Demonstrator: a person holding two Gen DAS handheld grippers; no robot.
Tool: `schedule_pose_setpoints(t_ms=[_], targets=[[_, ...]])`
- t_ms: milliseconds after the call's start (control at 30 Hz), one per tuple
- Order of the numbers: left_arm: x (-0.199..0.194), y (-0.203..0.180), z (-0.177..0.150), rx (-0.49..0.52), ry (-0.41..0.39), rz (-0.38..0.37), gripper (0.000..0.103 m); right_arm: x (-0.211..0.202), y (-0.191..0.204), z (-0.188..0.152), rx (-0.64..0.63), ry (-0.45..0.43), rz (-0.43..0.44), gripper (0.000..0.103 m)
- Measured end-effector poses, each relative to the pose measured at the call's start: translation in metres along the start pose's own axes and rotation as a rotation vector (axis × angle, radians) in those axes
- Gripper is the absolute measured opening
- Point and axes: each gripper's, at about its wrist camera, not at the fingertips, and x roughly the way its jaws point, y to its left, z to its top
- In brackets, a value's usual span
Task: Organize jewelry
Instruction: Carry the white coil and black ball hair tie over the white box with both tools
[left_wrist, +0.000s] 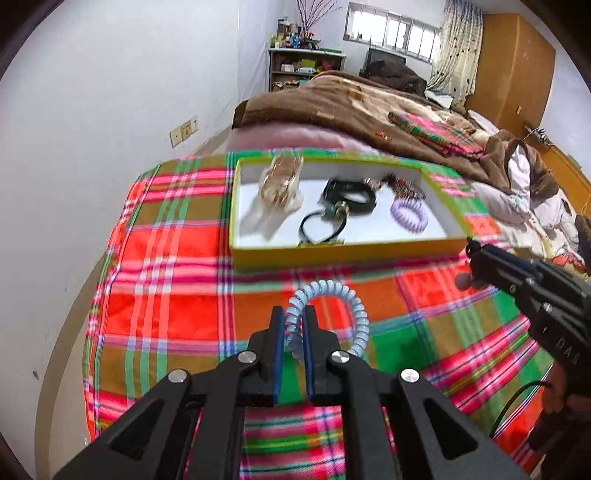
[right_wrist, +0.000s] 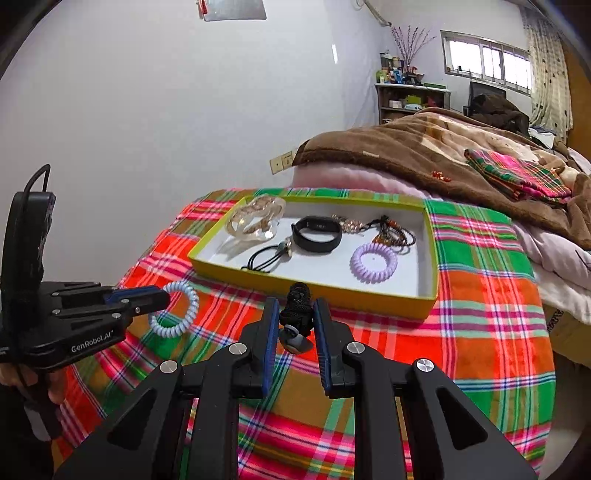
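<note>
We are clamping the blue coil hair tie (left_wrist: 328, 314) in the left gripper (left_wrist: 293, 325), the tray (left_wrist: 347, 254) lying straight ahead; the right gripper (right_wrist: 297, 321) is gripping, seemingly, a black cord pendant (right_wrist: 297, 314).

Right claw (right_wrist: 295, 317), foreground, closed on a black corded ornament (right_wrist: 298, 308) with a grey bead at its lower end. Left claw (right_wrist: 162, 297), at left, clamped on a pale blue spiral hair tie (right_wrist: 173, 314) above the plaid cloth (right_wrist: 480, 295). Beyond both, a yellow-green tray (right_wrist: 314, 286) holding a lilac spiral tie (right_wrist: 373, 263), a black wristband (right_wrist: 317, 238), a black cord loop (right_wrist: 264, 260), a clear packet (right_wrist: 256, 221) and beaded bracelets (right_wrist: 397, 232). Behind, a bed with a brown blanket (right_wrist: 406, 155).
</note>
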Motion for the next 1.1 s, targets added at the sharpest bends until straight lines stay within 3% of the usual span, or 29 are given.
schedule_pose_setpoints(t_ms=[633,900,1100], targets=[[0.028,-0.029,0.072,-0.011,-0.043,-0.096,0.01,0.013,-0.048,0.033,0.074,-0.011,-0.034,0.02],[0.047,-0.036,0.084,-0.013,-0.02,-0.122,0.01,0.028,-0.073,0.036,0.144,0.013,0.002,0.02],[0.069,-0.038,0.086,-0.022,0.022,-0.125,0.01,0.048,-0.078,0.037,0.128,0.058,-0.042,0.02]])
